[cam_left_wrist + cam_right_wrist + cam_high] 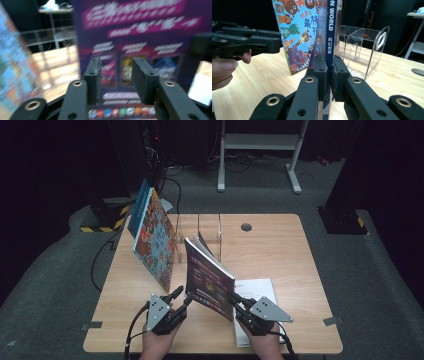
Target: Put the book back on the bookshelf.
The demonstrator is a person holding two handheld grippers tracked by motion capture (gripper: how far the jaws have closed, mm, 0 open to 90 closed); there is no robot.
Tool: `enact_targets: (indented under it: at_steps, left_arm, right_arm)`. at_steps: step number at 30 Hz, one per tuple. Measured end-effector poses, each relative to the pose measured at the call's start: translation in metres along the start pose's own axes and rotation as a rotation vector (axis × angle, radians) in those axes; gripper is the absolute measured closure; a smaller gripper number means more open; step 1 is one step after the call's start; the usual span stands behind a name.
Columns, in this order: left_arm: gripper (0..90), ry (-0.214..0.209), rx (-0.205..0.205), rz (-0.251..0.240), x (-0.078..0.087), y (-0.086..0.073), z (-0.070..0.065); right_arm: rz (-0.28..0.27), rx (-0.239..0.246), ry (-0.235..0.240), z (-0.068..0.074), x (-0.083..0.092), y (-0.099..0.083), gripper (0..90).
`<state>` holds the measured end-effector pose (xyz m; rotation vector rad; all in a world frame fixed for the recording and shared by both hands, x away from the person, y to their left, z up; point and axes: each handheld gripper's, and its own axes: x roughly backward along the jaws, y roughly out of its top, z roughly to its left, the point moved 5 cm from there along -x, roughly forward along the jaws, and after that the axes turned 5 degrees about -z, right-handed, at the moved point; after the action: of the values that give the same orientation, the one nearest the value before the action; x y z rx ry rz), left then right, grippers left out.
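High view: pale wooden table point(280, 250), grey carpet point(380, 270), dark room.

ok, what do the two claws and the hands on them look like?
Both claws, left claw and right claw, are matt black with two blocky, flat-faced jaws. The arms behind the jaws carry brass-coloured rivets. Each has a grey three-cornered plate on top with small dark holes, and a black cable trailing back. Hands are bare; no sleeves in view.

The high view looks forward and down over my side of the tabletop point(280, 250). My left gripper view faces the purple magazine point(140, 37) closely; my right gripper view sights along its spine. All share it.
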<state>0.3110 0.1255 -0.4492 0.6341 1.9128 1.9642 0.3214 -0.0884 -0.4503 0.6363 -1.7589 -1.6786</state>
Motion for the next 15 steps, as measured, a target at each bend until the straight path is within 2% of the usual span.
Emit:
enact_targets:
  at_steps: [5,7,10,15]
  left_arm:
    - [50.1,-0.049,-0.009,-0.019,-0.007,0.017,-0.019]
    - [46.9,-0.071,0.012,-0.019,-0.011,0.023,-0.025]
    - [42.5,-0.099,0.011,-0.033,-0.014,0.034,-0.036]
    - [32.0,-0.119,0.016,-0.05,-0.021,0.046,-0.049]
  right_arm:
    - [-0.008,0.004,0.003,0.002,0.0,-0.001,83.8]
    - [-0.009,0.004,0.002,0.003,0.001,-0.001,83.8]
    - [-0.012,0.002,-0.001,0.003,0.001,-0.001,83.7]
    - [-0.013,-0.005,-0.004,0.004,0.001,-0.001,83.7]
